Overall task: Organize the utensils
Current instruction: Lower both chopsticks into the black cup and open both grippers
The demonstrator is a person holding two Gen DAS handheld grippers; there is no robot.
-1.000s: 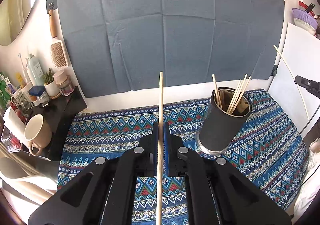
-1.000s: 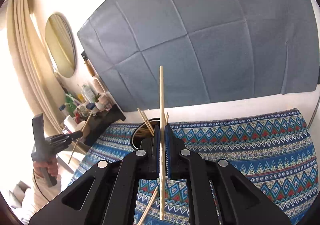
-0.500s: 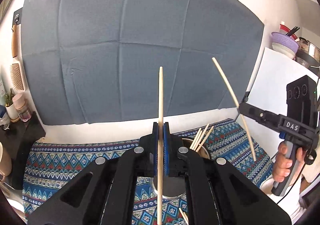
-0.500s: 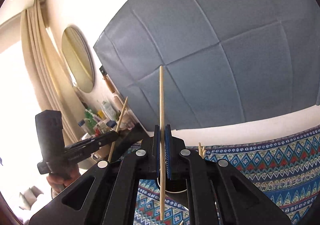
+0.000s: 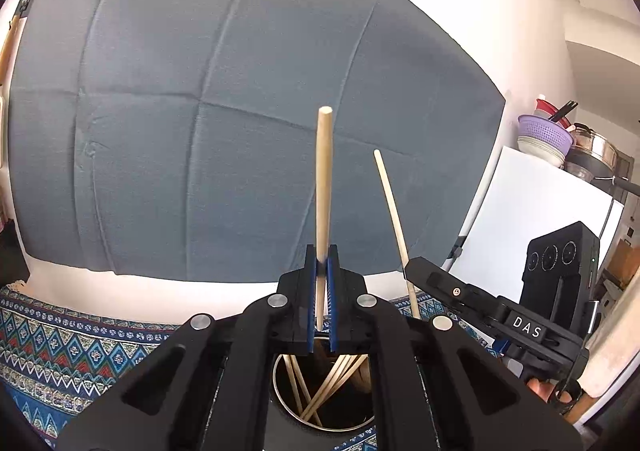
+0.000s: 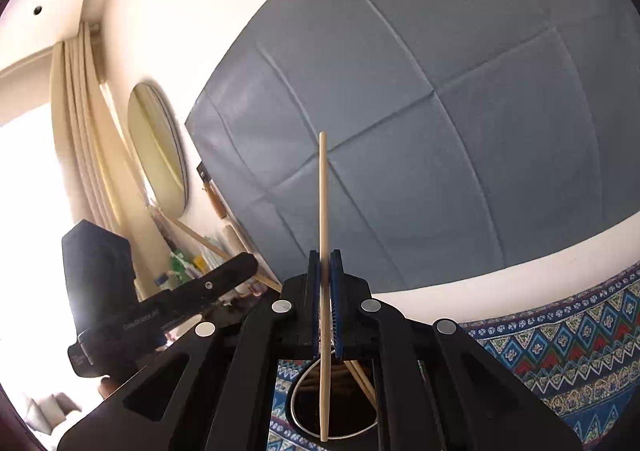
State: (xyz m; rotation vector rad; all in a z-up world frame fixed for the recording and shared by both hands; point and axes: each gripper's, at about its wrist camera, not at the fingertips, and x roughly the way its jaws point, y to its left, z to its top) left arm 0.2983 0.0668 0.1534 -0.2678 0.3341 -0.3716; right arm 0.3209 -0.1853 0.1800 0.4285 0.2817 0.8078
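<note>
Your left gripper [image 5: 323,271] is clenched on a pale wooden chopstick [image 5: 322,187], held upright between the blue pads. Your right gripper [image 6: 326,271] is likewise clamped on a second, thinner wooden chopstick [image 6: 323,235], also upright, its lower end hanging over the mouth of the holder.

The round dark utensil holder with a metal rim [image 5: 280,391] sits directly beneath both grippers on the blue patterned cloth [image 5: 80,339]. It already contains several loose chopsticks [image 5: 336,379] leaning against one another.

Judged step: delivery. Both sticks are positioned above the opening, and insertion has not been completed.

Next move calls for lowering each stick so the bottom tip clears the rim and enters between the leaning ones, then releasing. The two grippers stand close together, so you should release one at a time to avoid a clash. Note that the right stick's tip appears near the rim edge; check alignment before letting go.
</note>
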